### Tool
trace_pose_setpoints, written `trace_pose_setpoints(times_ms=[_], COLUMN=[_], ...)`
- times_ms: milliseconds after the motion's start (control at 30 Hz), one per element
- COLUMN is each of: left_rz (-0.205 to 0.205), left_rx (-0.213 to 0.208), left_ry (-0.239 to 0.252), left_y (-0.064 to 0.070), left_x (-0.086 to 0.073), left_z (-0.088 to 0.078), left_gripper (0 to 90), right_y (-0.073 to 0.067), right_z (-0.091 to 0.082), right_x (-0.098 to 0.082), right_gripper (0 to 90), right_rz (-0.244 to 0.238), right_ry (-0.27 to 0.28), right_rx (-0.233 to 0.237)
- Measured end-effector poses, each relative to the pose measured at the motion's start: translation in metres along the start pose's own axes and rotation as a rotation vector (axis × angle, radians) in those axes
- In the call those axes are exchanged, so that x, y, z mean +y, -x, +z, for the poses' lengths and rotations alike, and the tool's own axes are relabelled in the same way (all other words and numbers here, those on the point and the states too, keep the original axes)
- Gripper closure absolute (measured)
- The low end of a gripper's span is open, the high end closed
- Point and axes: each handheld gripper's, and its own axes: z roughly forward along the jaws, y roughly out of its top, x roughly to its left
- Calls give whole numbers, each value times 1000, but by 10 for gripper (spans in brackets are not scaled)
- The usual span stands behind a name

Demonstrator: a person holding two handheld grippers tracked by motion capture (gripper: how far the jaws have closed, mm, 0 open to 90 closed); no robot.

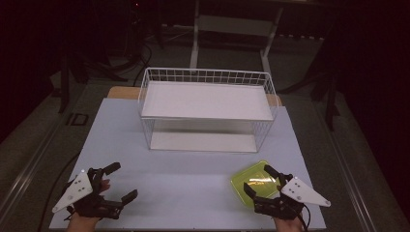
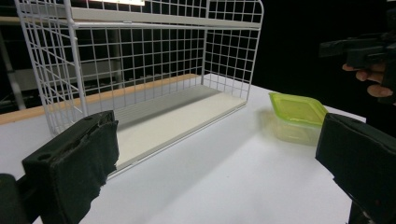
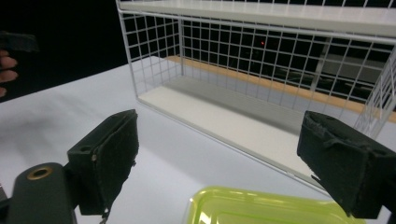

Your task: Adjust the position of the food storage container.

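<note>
Partly cut off at the bottom edge, both hands hold spread tongs: left tongs [image 1: 116, 185] empty at seven o'clock on the pale counter [image 1: 193, 174], right tongs [image 1: 258, 181] straddling a translucent lime-green lidded container [image 1: 251, 182] at five o'clock. White wire-grid shelf rack [image 1: 208, 108] stands at twelve.

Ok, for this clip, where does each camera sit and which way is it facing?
High view: above the person's side of the table, looking forward and down at the wire rack; both hands with the left tool and right tool show.
Left gripper view: rides the left tool, facing the rack and green container; its jaws stand apart.
Right gripper view: rides the right tool, over the container, facing the rack; jaws apart.
All three share the rack and container.
</note>
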Motion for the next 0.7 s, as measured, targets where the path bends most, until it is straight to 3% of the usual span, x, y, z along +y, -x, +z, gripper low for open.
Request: trace_pose_setpoints(times_ms=[133, 233, 267, 300, 333, 367, 433, 500, 600, 700], left_rz=[3, 5, 9, 10, 19, 22, 19, 22, 27, 23], left_rx=[-7, -15, -16, -17, -21, -20, -27, -29, -33, -32], left_ry=[3, 8, 10, 11, 12, 11, 10, 8, 10, 7], left_y=[2, 3, 4, 5, 6, 7, 8, 9, 10, 10], left_x=[1, 2, 2, 2, 3, 3, 2, 2, 2, 2], left_z=[2, 4, 4, 5, 5, 5, 6, 6, 7, 8], left_gripper=[0, 0, 0, 0, 0, 0, 0, 0, 0, 0], right_y=[-8, -11, -13, -13, -16, -17, -16, -10, -3, 6], right_z=[-1, -5, -6, -6, -10, -13, -16, -23, -25, -26], right_x=[6, 9, 10, 10, 10, 10, 9, 4, -7, -17], right_gripper=[120, 125, 141, 141, 163, 200, 235, 376, 460, 535], right_rz=[-22, -57, -82, -82, -128, -140, -144, -137, -137, -81], right_ry=[-29, -38, -49, -49, -56, -66, -81, -154, -201, -244], right_rx=[-47, -14, -52, -52, -77, -89, -86, -43, -48, -38])
